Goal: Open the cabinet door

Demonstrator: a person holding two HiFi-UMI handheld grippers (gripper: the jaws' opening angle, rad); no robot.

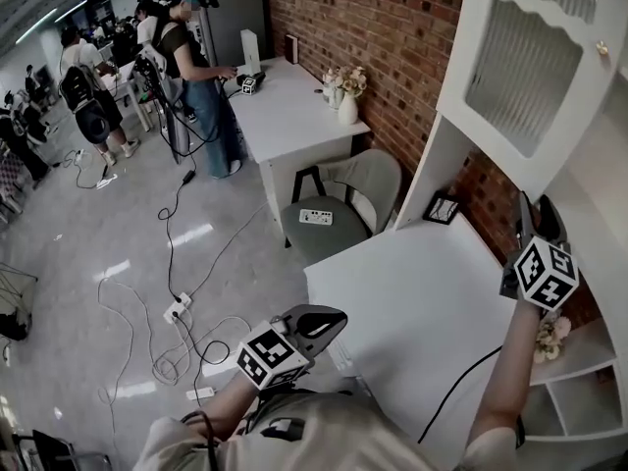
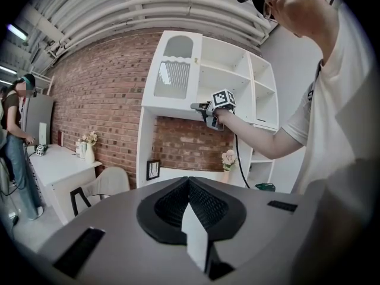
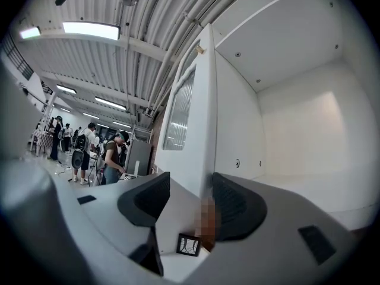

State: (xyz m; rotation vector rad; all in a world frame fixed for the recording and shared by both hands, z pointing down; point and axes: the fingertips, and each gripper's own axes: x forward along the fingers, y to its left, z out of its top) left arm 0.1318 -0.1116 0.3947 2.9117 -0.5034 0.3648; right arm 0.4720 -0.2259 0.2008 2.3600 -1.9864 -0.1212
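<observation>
your right gripper (image 1: 528,226) is up at the cabinet door (image 1: 530,77), with your arm reaching over the white counter (image 1: 422,302). in the right gripper view its jaws stand apart, and the door's free edge (image 3: 205,117) sits in the gap between them. the black pads flank it on either side and do not clamp it. the door hangs swung out from the white cabinet (image 2: 237,82), so the bare white compartment (image 3: 297,100) behind it lies open to view. the door carries a ribbed pane (image 3: 181,114) and a small knob (image 1: 601,47) near its top corner.

your left gripper (image 1: 319,320) is held low, just off the counter's near corner and well apart from the door. in the left gripper view its jaws are closed together with nothing between them. it faces the cabinet, and that view also shows your right gripper (image 2: 205,107) at the door's lower edge.

a small picture frame (image 1: 441,207) leans at the back of the counter against the brick wall (image 1: 383,27). a little bunch of flowers (image 1: 551,334) stands on a lower shelf to the right. further off, a grey chair (image 1: 339,209) is tucked beside a white desk (image 1: 285,106) that bears a vase of flowers (image 1: 348,91). a person (image 1: 196,67) stands at that desk's far end.
</observation>
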